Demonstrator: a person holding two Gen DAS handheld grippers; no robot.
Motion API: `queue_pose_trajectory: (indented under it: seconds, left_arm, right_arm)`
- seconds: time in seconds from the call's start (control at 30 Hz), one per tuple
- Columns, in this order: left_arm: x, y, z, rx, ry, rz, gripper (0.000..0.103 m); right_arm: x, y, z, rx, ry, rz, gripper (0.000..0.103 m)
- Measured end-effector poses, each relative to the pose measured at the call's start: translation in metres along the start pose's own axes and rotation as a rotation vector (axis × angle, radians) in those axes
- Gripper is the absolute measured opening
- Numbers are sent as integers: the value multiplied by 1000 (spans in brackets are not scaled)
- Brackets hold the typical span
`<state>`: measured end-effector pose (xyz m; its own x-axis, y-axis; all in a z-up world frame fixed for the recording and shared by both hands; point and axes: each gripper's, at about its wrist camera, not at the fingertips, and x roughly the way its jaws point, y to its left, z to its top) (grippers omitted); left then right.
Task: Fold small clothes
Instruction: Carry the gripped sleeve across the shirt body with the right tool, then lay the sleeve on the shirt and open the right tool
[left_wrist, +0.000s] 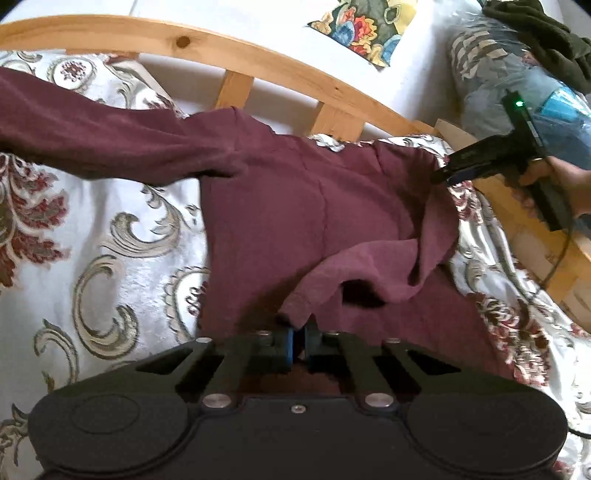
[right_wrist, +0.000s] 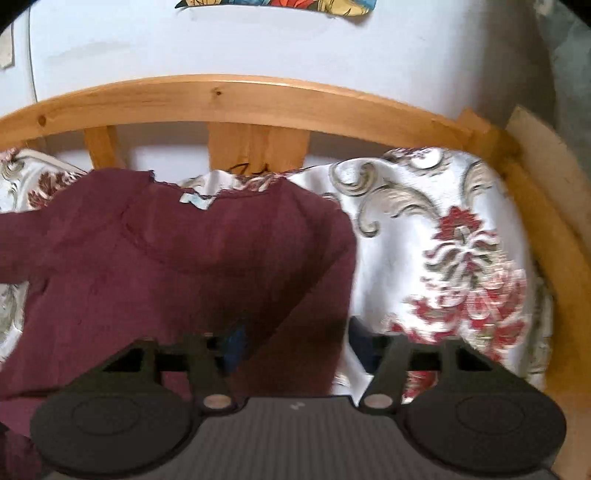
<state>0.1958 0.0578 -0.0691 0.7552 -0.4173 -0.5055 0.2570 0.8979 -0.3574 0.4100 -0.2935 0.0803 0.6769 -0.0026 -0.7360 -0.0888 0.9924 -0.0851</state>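
A maroon long-sleeved top (left_wrist: 295, 206) lies on a floral bedspread (left_wrist: 122, 240), collar toward the wooden headboard, one sleeve stretched out to the left. My left gripper (left_wrist: 299, 338) is shut on a folded-over edge of the top, lifted slightly near its lower middle. My right gripper (left_wrist: 443, 173) shows at the top's right shoulder edge, touching the cloth. In the right wrist view its fingers stand wide apart (right_wrist: 295, 343), open over the top's right edge (right_wrist: 221, 258); the left blue pad (right_wrist: 236, 339) rests over the cloth.
A curved wooden headboard (left_wrist: 258, 55) runs behind the bed, against a white wall. A plastic-wrapped bundle (left_wrist: 517, 74) with a dark garment on it sits at the right. A colourful picture (left_wrist: 362, 26) hangs on the wall.
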Motion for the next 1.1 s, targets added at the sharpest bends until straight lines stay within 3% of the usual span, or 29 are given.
queue_pose_trajectory:
  seconds: [0.03, 0.1, 0.17, 0.23, 0.37, 0.53, 0.63, 0.7, 0.77, 0.83, 0.93, 1.1]
  left_arm:
    - [-1, -1, 3, -6, 15, -16, 4]
    - [-5, 1, 11, -39, 61, -71, 4]
    - [-7, 8, 22, -115, 139, -204, 4]
    - [-4, 16, 27, -180, 196, -281, 4]
    - [12, 34, 18, -285, 286, -296, 4]
    - [30, 68, -1, -511, 341, -358, 4]
    - [30, 70, -3, -492, 324, -306, 7]
    - [27, 69, -2, -482, 329, -270, 18]
    - [23, 66, 1, -460, 318, -231, 33]
    - [16, 61, 5, -407, 273, -181, 51]
    - [8, 51, 12, -317, 210, -113, 64]
    - [9, 32, 8, -211, 179, -7, 64]
  right_arm:
    - [3, 0, 2, 3, 6, 11, 6]
    - [-2, -2, 6, -2, -37, 15, 6]
    - [-10, -8, 12, 12, -85, 11, 6]
    - [-12, -20, 19, 60, -97, 2, 6]
    - [1, -44, 26, 144, -72, -35, 6]
    - [18, -58, 17, 203, -64, -16, 6]
    - [20, -55, 14, 192, -77, 1, 9]
    - [17, -55, 10, 177, -98, 22, 25]
    - [10, -54, 4, 158, -128, 31, 67]
    - [-1, -51, -6, 131, -167, 39, 73]
    - [-11, -47, -28, 80, -186, 56, 80]
    - [-8, -46, -78, 52, -172, 86, 81]
